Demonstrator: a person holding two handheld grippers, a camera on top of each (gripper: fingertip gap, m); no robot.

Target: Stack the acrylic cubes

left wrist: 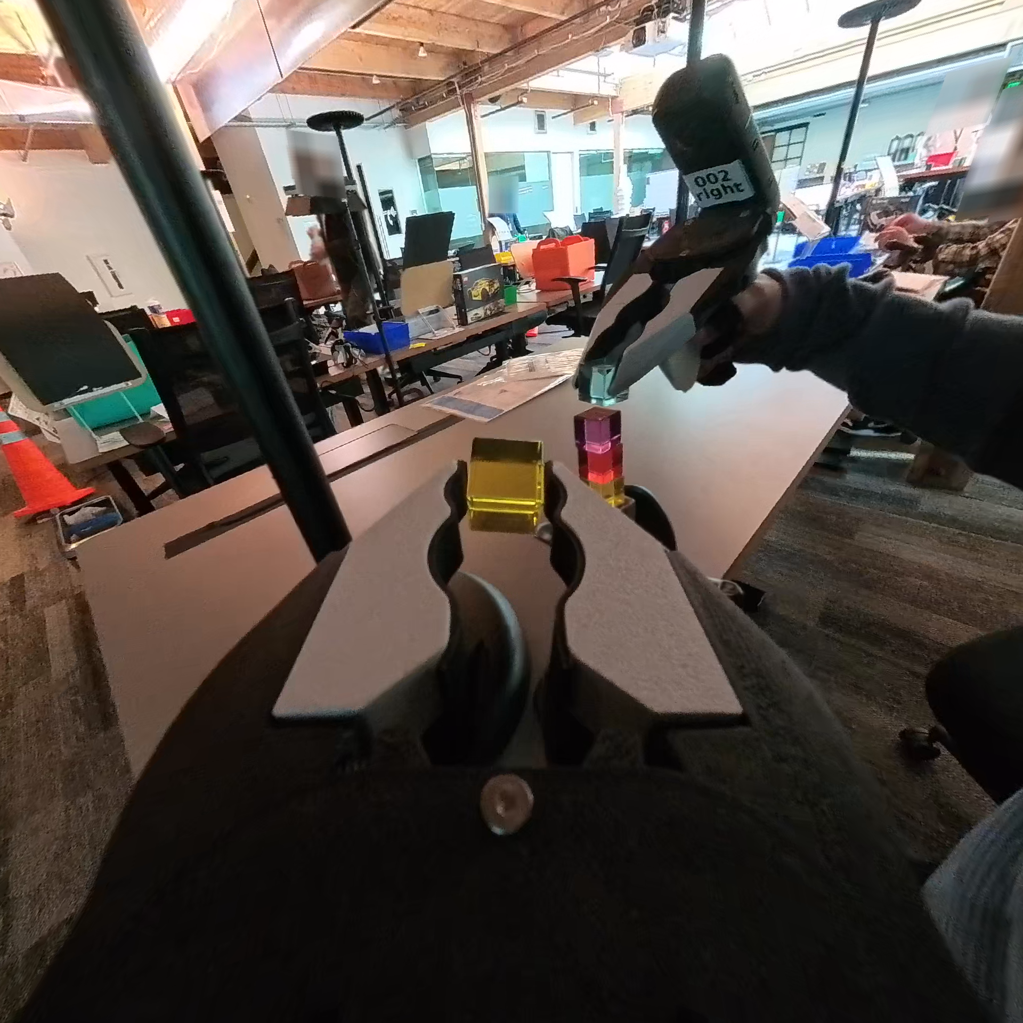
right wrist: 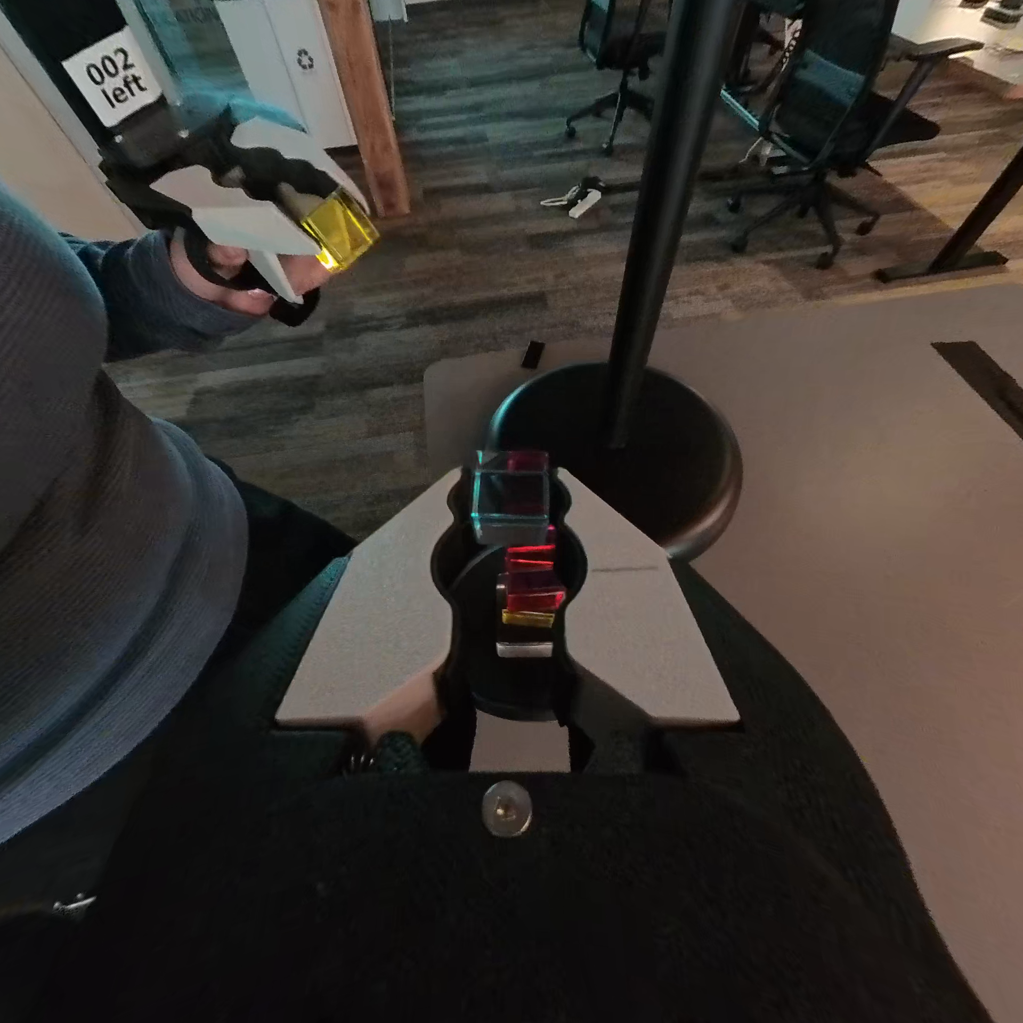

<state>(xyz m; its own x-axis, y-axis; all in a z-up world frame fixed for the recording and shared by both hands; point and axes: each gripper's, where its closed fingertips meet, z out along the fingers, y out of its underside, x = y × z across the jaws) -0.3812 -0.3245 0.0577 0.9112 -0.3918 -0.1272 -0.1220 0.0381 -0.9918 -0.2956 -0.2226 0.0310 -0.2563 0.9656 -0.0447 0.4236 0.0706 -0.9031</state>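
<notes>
1. A smooth brown table [left wrist: 719,443] stands in an open office with wood ceiling beams and grey patterned carpet.
2. The left claw [left wrist: 505,487] grips a translucent yellow cube [left wrist: 504,484].
3. The right claw [right wrist: 512,498] grips a clear bluish cube [right wrist: 509,506] just above a stack of coloured translucent cubes [left wrist: 600,459].
4. Each claw body carries a white printed label [left wrist: 718,184].

Glossy, see-through yellow cube [left wrist: 505,486] sits clamped between matt, grainy grey jaws; beyond them a stack [left wrist: 599,462] of shiny translucent cubes stands on the smooth, matt brown counter [left wrist: 719,443]. Below the jaws, rough black plastic and a metal screw [left wrist: 506,811].
</notes>
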